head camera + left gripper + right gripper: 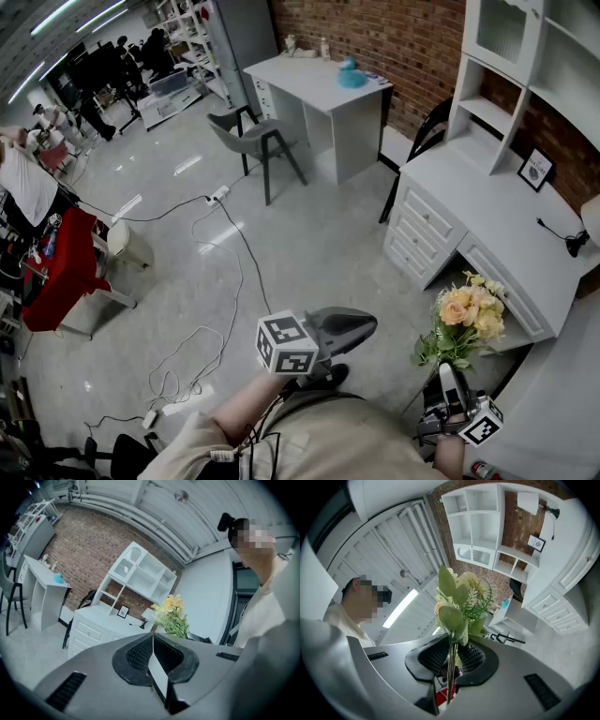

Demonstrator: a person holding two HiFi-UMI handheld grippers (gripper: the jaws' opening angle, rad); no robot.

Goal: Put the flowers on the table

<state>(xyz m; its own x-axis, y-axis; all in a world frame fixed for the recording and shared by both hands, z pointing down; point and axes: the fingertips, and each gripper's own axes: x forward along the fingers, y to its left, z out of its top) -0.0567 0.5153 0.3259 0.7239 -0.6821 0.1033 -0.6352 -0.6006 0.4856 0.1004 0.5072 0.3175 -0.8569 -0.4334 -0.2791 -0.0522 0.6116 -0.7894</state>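
The flowers (466,319) are held in the air by their stems, which are clamped in the right tongs (450,665), near the front edge of the white counter (511,220). The left tongs (153,656) are pressed together on nothing, with open floor (309,253) spread ahead.

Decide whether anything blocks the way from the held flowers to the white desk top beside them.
Nothing visible does. The right gripper clamps the flowers by their stems beside the white desk, whose near top is bare; the framed picture stands back by the wall.
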